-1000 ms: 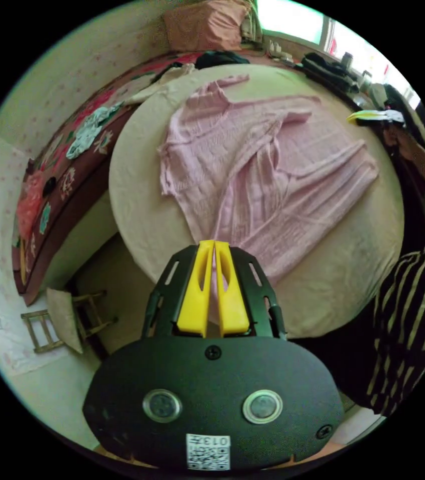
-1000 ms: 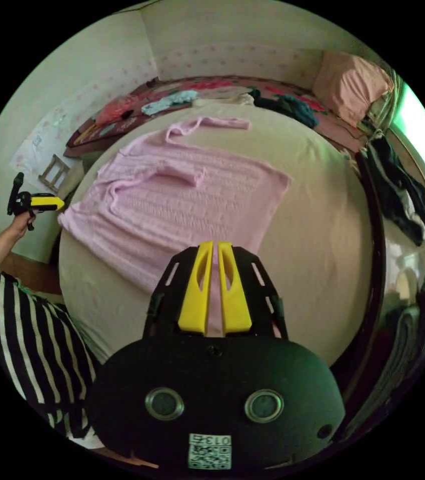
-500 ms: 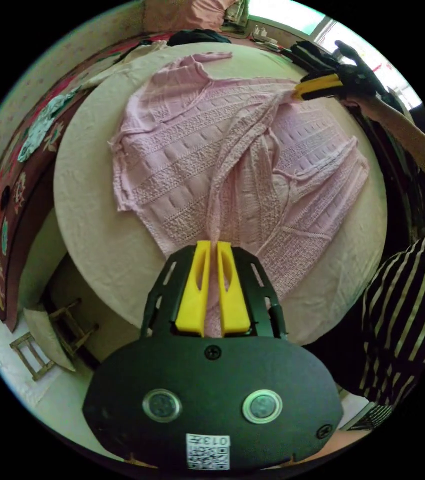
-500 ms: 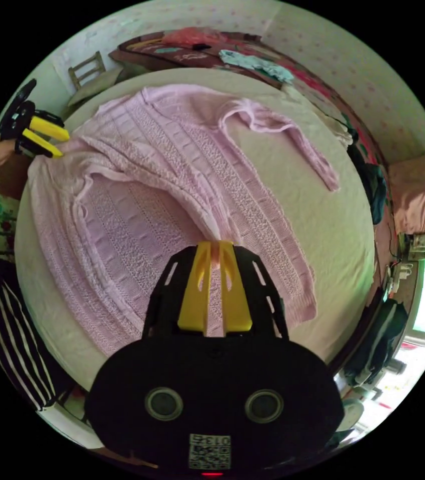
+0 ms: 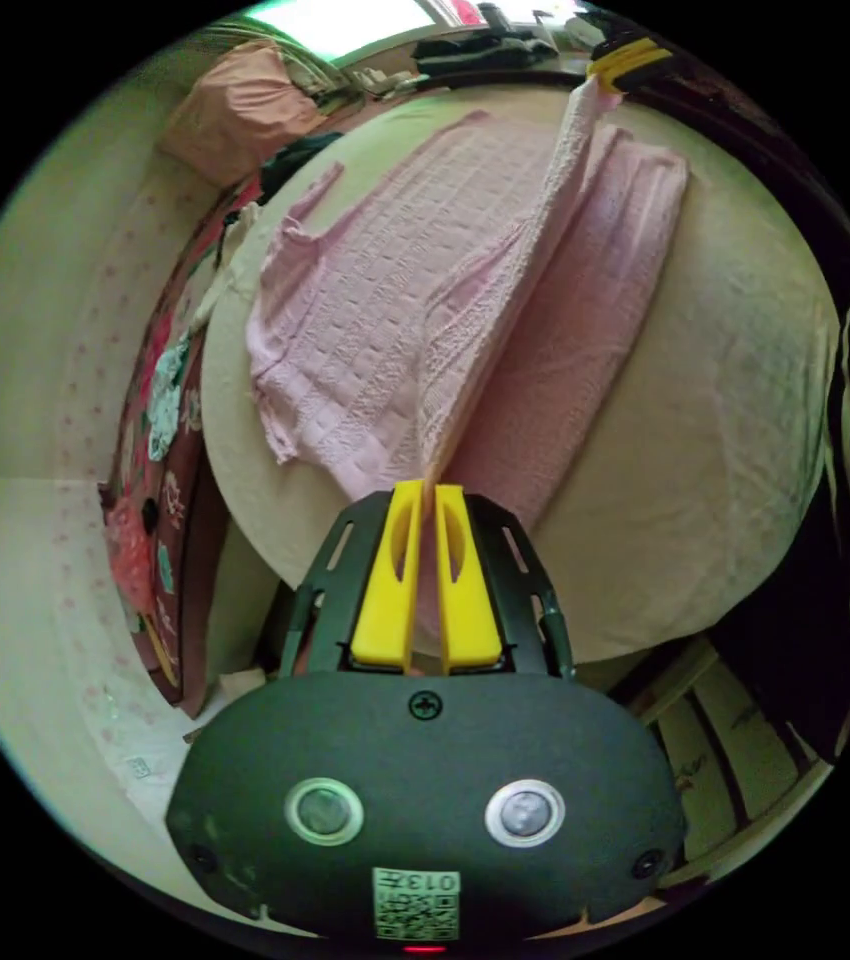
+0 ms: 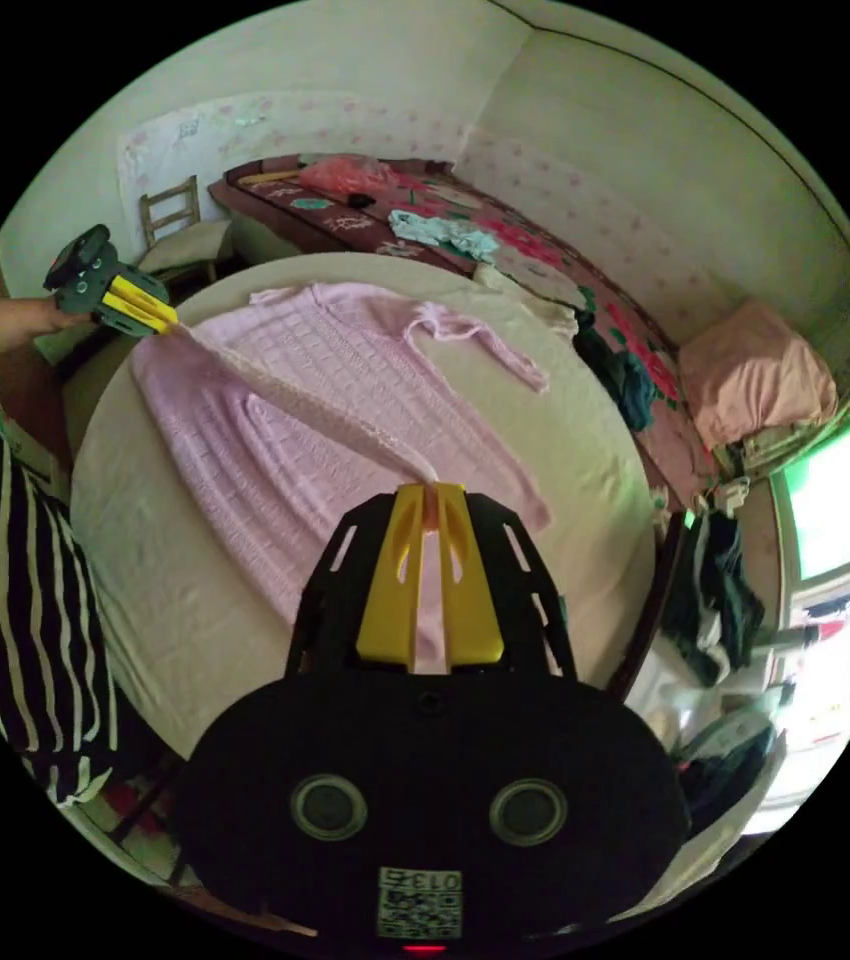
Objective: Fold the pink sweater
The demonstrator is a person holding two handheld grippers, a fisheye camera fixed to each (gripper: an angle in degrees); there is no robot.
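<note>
- The pink cable-knit sweater point(image 5: 395, 300) lies spread over the round bench draped in a cream cloth point(image 5: 725, 420), with 1 long edge lifted off the surface and stretched taut between the 2 grippers.
- The left gripper point(image 5: 425, 500), black with yellow jaws, has its jaws pressed together on 1 end of that raised edge; pink knit shows pinched in the narrow gap between them.
- The right gripper point(image 6: 435, 500), of the same make, is closed the same way on the other end, with the fabric running up into its tips. In the left gripper view it appears at the far rim of the bench point(image 5: 630, 62), the pink band ending at it.
- In the right gripper view the left gripper point(image 6: 135, 300) sits at the far side, held in a person's hand point(image 6: 15, 320) beside a black-and-white striped sleeve point(image 6: 15, 560).
- The knit looks soft, light and limp; it sags except where pulled, and the open texture will likely stretch under tension.
- It should grip well, not slip, yet loops may snag on the jaw tips.
- Judged best holds: hem corners, shoulder seams or cuff, where the knit is denser.
- 1 sleeve point(image 6: 485, 345) lies flat, pointing towards the bed with the floral cover point(image 6: 505, 235).
</note>
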